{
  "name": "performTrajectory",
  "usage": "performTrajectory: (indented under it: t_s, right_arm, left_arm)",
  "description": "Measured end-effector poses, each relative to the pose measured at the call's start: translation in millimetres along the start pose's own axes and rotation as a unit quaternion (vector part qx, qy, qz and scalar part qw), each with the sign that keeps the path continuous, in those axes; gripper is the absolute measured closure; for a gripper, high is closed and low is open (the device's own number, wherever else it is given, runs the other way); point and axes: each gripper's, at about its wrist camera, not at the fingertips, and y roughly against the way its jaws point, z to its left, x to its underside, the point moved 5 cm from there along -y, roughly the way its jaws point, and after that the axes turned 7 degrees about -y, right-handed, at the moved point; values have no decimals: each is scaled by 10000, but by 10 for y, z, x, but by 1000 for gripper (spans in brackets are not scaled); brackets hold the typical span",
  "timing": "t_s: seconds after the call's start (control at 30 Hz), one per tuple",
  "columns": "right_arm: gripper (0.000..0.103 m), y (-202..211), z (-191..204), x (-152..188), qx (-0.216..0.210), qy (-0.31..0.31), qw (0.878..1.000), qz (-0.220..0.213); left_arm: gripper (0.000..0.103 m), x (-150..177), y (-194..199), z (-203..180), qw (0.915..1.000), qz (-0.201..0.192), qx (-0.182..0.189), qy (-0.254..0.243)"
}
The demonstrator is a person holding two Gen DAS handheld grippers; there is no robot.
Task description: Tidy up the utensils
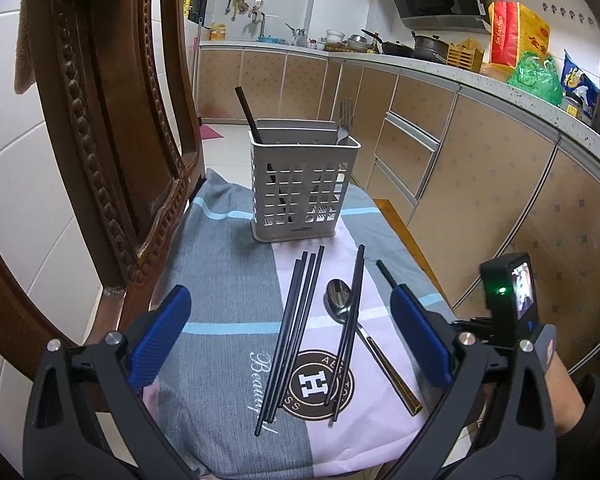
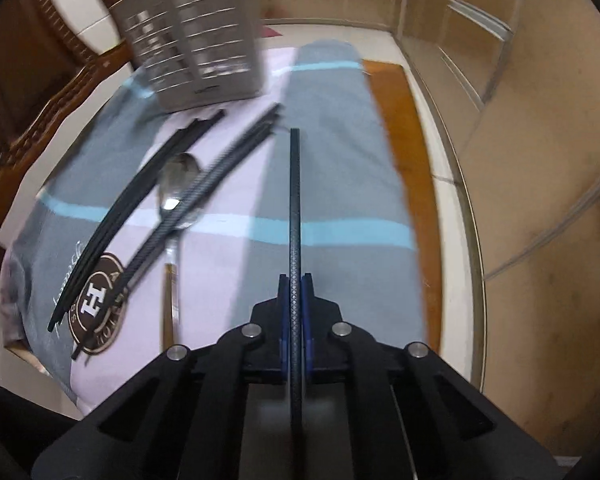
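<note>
A grey slotted utensil holder [image 1: 303, 179] stands at the far end of a cloth-covered chair seat; a black chopstick [image 1: 247, 114] and a fork [image 1: 345, 118] stick out of it. It also shows in the right wrist view [image 2: 196, 36]. Several black chopsticks [image 1: 294, 332] lie on the cloth, two more [image 1: 350, 324] across a steel spoon [image 1: 340, 300]. My left gripper [image 1: 290, 320] is open above them. My right gripper [image 2: 295, 284] is shut on one black chopstick [image 2: 295, 200], held above the cloth right of the spoon [image 2: 178, 184]; its tip shows in the left wrist view [image 1: 384, 270].
The carved wooden chair back [image 1: 100, 120] rises on the left. Kitchen cabinets [image 1: 480, 184] and a counter with pots and bags run along the right. The cushion cloth [image 1: 220, 320] covers the seat; the floor drops off past its right edge [image 2: 404, 184].
</note>
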Motion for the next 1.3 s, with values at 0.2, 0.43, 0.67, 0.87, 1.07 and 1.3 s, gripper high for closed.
performTrajectory:
  t_s: [0.2,0.43,0.67,0.87,1.07,1.3]
  right_arm:
    - [96,43,-18,37,-240,-15,9997,-8]
    - [96,-153,92,-457,-281,2,9996,-60]
    - [95,-562,183,-951,-188,46,9997,115]
    - [96,-589,36,-1076,-94,-168,9997,132]
    - [96,-501,-251,-948,-208,-320,9987,349]
    - [92,-418,-355,-810,-669,-358,9959,488]
  left_arm:
    - [4,3,-16,-23,10000,30,34,11]
    - [4,16,-62,-33,10000,93,6,4]
    - [4,51,-145,44,9998,215,-24,43]
    - [4,69,-283,7,9992,386,-38,-87]
    - [4,-4,-511,-277,9971,478,86,-591]
    - [5,-287,-1432,-998,9765,1035,316,-1865]
